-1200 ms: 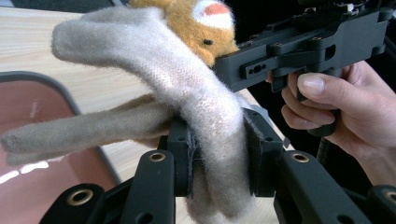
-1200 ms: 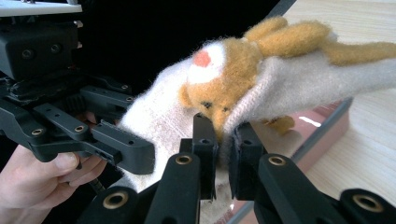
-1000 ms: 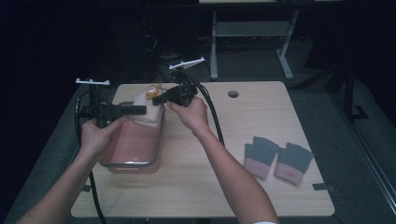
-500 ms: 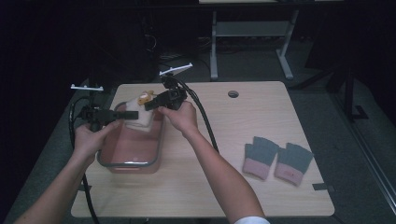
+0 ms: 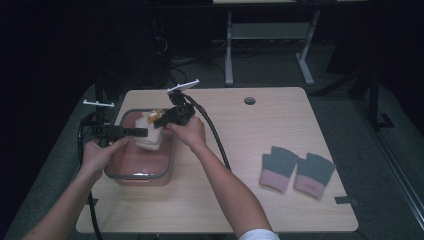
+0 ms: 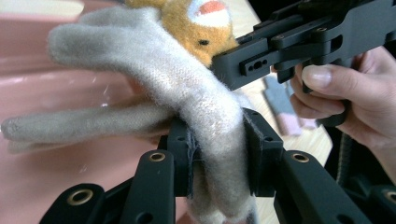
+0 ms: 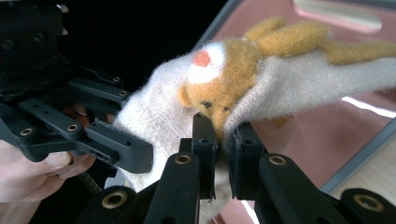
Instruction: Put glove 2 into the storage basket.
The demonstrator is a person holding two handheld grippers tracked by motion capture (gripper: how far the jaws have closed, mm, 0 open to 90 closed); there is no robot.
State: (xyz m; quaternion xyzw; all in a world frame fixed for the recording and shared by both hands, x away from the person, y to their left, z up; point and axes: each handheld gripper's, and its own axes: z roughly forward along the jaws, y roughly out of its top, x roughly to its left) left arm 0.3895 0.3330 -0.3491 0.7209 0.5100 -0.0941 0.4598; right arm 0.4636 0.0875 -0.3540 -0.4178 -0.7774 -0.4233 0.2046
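Over the pink tub [image 5: 142,175], right now: cream glove [image 5: 150,136] with an orange animal face [image 5: 159,113] stretched between two grippers, hanging just above the tub's far half. Left gripper [image 5: 142,132] clamped on the glove's cuff end, jaws pinched tight into the wool on both sides (plainly seen in the left gripper view, where the fabric [image 6: 212,126] bulges out above the pads). Right gripper [image 5: 159,121] clamped too, biting a fold of the glove [image 7: 261,93] just under the orange face [image 7: 224,84], jaws nearly together with only a thin layer of knit between them. Both tools nose to nose above the tub, almost touching, left hand [image 5: 100,152] at the tub's near-left rim, right hand [image 5: 187,132] at its right rim. Glove fingers [image 6: 56,128] trailing out sideways over the tub's pink floor, clear of it as far as can be judged; whether the lowest fold brushes the tub's inside stays hard to tell from the high view, dim as it is. Tub itself sitting at the left end of the wooden table [image 5: 240,210], grey rim all round. Well to the right of the tub, flat on the wood: a pair of grey gloves with pink cuffs [image 5: 297,170], side by side, untouched. Black cable [image 5: 215,142] looping back from the right gripper past the tub's right edge, along the forearm.
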